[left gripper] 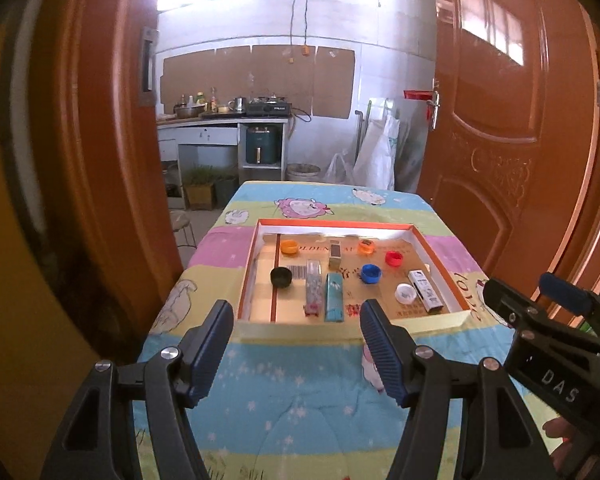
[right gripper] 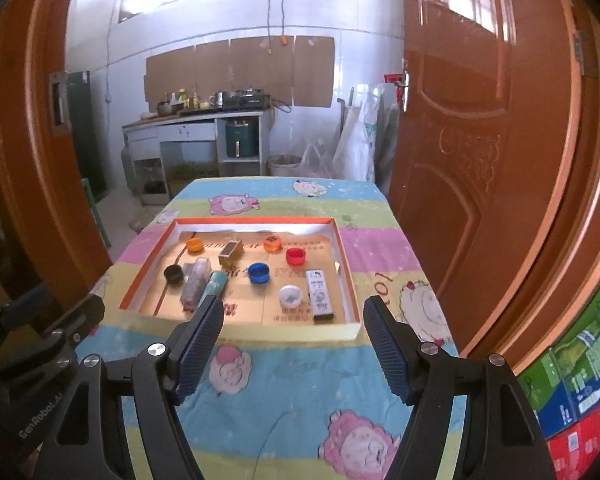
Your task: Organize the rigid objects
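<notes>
From the left wrist view, the left gripper (left gripper: pixel 296 346) hangs above the near end of the sheep-print tablecloth (left gripper: pixel 300 392), its blue-padded fingers (left gripper: pixel 210 354) spread wide with nothing between them. Just beyond the fingertips lies a shallow orange-rimmed box lid (left gripper: pixel 432 254) holding ten loose things. Six are bottle caps: two orange caps (left gripper: pixel 289 247) along the far wall, a red cap (left gripper: pixel 393 258), a blue cap (left gripper: pixel 370 273), a black cap (left gripper: pixel 281 277) at the left, and a white cap (left gripper: pixel 405 293) nearer the right. Four are small boxes: a gold box (left gripper: pixel 335 254) standing far centre, a clear patterned box (left gripper: pixel 313 288) and a teal box (left gripper: pixel 334 297) lying side by side, and a white printed box (left gripper: pixel 425 292) near the right wall. The right gripper (left gripper: pixel 540 300) shows at the right edge, and a bit of a hand (left gripper: pixel 562 432) below it.

From the right wrist view, the right gripper (right gripper: pixel 294 346) is likewise spread wide and empty, near of the lid's front rim (right gripper: pixel 292 330); its left fingertip (right gripper: pixel 208 316) overlaps the teal box's near end. Only this view shows stacked cartons (right gripper: pixel 580 380) on the floor at the right. The left gripper's body (right gripper: pixel 40 344) sits at the left edge.
</notes>
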A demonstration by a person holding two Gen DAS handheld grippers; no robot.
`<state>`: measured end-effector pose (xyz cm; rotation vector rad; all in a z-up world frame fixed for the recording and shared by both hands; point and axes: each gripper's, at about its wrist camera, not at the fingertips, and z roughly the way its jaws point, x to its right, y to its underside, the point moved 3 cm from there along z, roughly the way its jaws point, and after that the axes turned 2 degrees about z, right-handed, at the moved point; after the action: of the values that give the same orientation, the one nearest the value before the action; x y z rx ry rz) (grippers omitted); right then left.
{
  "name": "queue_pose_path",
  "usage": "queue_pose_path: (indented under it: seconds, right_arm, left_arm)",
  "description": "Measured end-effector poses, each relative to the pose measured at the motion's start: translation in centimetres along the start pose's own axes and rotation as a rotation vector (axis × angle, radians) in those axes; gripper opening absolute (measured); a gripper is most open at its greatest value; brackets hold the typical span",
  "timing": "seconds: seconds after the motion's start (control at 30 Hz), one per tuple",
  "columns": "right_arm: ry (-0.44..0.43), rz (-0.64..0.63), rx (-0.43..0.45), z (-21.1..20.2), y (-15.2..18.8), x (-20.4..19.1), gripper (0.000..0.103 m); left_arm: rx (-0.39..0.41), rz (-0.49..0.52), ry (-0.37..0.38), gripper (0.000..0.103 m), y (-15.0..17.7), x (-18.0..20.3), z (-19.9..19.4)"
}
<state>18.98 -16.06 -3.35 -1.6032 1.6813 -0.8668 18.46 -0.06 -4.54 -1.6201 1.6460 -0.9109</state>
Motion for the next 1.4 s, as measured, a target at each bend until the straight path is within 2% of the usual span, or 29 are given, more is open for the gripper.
queue_pose_path:
  seconds: [0.3, 0.4, 0.53, 0.63, 0.97, 1.4]
  right_arm:
    - [-0.011, -0.01, 0.018, -4.0, 2.1, -1.3, 0.074]
    - [-0.012, -0.015, 0.037, -5.4, 2.3, -1.5, 0.074]
    - [-0.015, -0.022, 0.053, -7.2, 2.7, -1.6, 0.074]
    - [-0.016, -0.023, 0.063, -8.1, 3.1, -1.7, 0.074]
    - [-0.041, -0.008, 0.075, -10.2, 3.7, -1.2, 0.074]
    - [-0.033, -0.013, 0.093, -11.5, 4.2, -1.7, 0.074]
  left_arm:
    - [0.033, -0.033, 0.013, 0.065, 1.2, -1.2, -4.4]
    - [0.047, -0.017, 0.008, 0.065, 1.6, -1.0, -5.9]
    - [0.072, 0.01, -0.041, 0.065, 2.0, -0.7, -7.7]
    - [0.079, 0.02, -0.027, 0.065, 2.1, -0.3, -8.7]
    - [0.104, 0.056, -0.022, 0.065, 2.0, 0.5, -10.9]
    - [0.117, 0.043, -0.017, 0.065, 2.1, 0.1, -11.8]
